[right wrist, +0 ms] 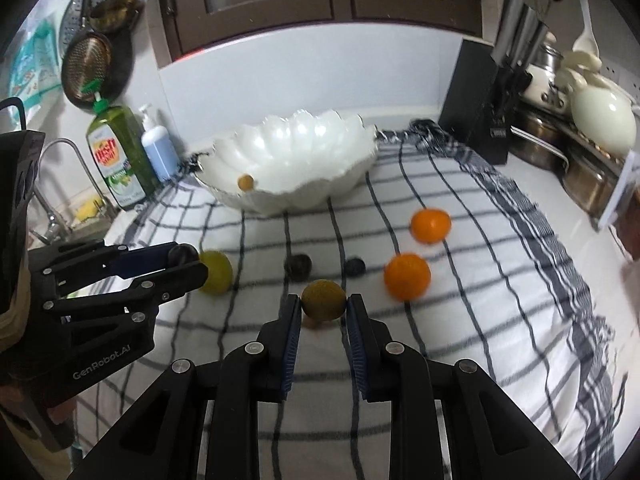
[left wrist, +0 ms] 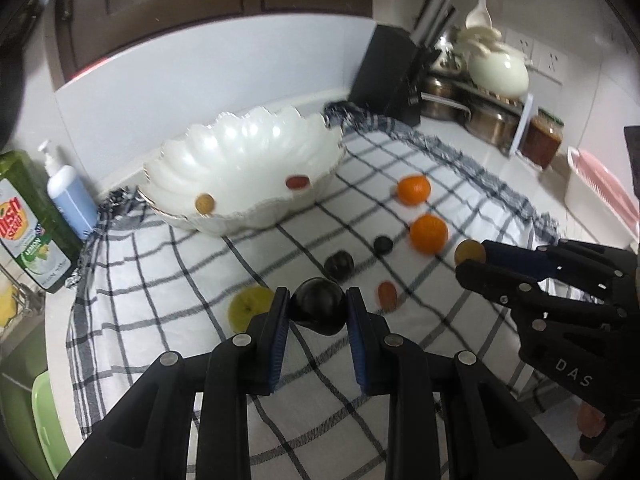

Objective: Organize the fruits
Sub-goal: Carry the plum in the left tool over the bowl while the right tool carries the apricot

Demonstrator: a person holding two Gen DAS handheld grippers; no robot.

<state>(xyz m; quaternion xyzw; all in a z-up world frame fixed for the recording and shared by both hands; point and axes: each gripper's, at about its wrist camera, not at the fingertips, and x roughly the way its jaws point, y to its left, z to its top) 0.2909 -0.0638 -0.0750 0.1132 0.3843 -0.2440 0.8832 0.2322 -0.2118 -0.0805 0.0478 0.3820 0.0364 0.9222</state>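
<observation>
My left gripper (left wrist: 318,308) is shut on a dark plum (left wrist: 318,309) above the checked cloth (left wrist: 168,280). My right gripper (right wrist: 323,308) is shut on a brownish-yellow fruit (right wrist: 323,299); it shows at the right of the left wrist view (left wrist: 470,258). The white scalloped bowl (left wrist: 240,160) stands at the back and holds a small yellow fruit (left wrist: 204,203) and a red one (left wrist: 298,182). On the cloth lie two oranges (left wrist: 413,189) (left wrist: 429,233), two small dark fruits (left wrist: 338,265) (left wrist: 383,244), a yellow-green fruit (left wrist: 248,307) and a small red fruit (left wrist: 387,295).
A green dish-soap bottle (left wrist: 28,220) and a blue pump bottle (left wrist: 68,196) stand left of the bowl, beside a sink. A black knife block (left wrist: 386,72), metal pots (left wrist: 480,116), a white jug (left wrist: 498,68) and a jar (left wrist: 542,140) stand at the back right.
</observation>
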